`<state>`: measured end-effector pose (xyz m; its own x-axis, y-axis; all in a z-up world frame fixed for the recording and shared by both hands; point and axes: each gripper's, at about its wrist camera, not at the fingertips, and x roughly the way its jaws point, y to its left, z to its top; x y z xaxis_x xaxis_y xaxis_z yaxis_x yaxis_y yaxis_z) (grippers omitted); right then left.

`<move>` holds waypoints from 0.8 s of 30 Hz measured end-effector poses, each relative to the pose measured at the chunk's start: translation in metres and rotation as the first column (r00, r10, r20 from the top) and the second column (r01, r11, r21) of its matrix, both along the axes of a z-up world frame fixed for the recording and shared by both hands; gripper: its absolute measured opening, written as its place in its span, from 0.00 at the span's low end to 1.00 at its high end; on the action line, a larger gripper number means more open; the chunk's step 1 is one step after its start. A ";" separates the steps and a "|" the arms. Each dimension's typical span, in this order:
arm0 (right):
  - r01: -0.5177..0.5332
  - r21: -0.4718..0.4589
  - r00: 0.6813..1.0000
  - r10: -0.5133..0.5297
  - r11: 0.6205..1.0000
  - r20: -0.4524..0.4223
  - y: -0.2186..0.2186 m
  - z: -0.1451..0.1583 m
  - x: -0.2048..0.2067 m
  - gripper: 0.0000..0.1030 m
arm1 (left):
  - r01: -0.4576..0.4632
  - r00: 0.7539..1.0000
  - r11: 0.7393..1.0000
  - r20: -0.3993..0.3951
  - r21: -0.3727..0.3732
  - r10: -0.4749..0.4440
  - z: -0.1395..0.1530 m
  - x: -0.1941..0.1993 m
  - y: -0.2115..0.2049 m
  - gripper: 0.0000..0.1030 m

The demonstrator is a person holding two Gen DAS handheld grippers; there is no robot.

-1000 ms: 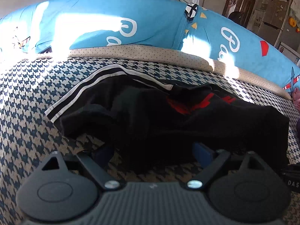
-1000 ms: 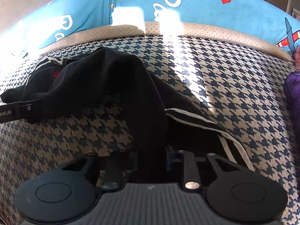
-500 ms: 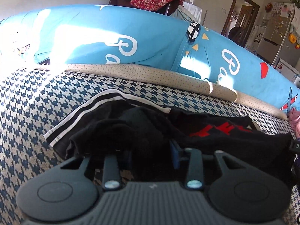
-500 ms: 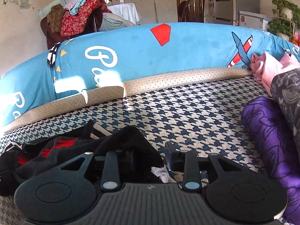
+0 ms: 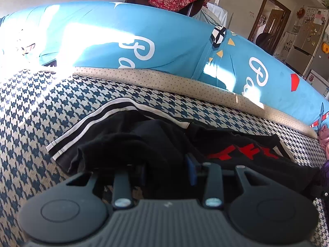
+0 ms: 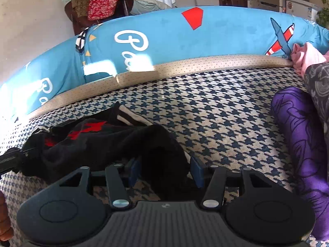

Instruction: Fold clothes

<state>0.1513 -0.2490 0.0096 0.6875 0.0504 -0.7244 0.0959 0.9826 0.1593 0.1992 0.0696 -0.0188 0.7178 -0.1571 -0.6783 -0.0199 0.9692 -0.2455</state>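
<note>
Black fabric with white side stripes and a red print, the garment (image 5: 156,144), lies bunched on our houndstooth sofa seat (image 5: 41,111), near the front edge; a blue printed cushion (image 5: 164,47) runs along the back. Our left gripper (image 5: 166,168) is clenched on a fold of the garment, cloth filling the gap between its blue pads; our right gripper (image 6: 165,169) has its pads spread a little, a black fold lying between them, and we cannot tell whether it is pinched; a purple flowered cloth (image 6: 298,135) sits to the right, apart from the garment.
</note>
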 end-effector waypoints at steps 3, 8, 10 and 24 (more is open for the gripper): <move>-0.071 0.048 0.998 0.070 0.996 0.006 0.006 0.000 -0.005 0.50 | -0.006 1.000 1.000 0.001 -0.002 0.006 -0.001 0.000 0.000 0.33; -0.149 0.132 0.987 0.156 0.980 -0.039 0.022 -0.012 0.003 0.50 | -0.016 1.000 1.000 0.001 -0.006 0.016 -0.002 0.001 0.001 0.33; -0.167 0.145 0.983 0.176 0.975 -0.050 0.028 -0.013 0.005 0.50 | -0.018 1.000 1.000 0.000 -0.009 0.018 -0.002 0.001 0.001 0.33; -0.223 0.209 0.975 0.221 0.952 0.031 0.030 0.003 -0.005 0.50 | -0.022 1.000 1.000 -0.005 -0.021 0.022 -0.005 0.002 0.003 0.33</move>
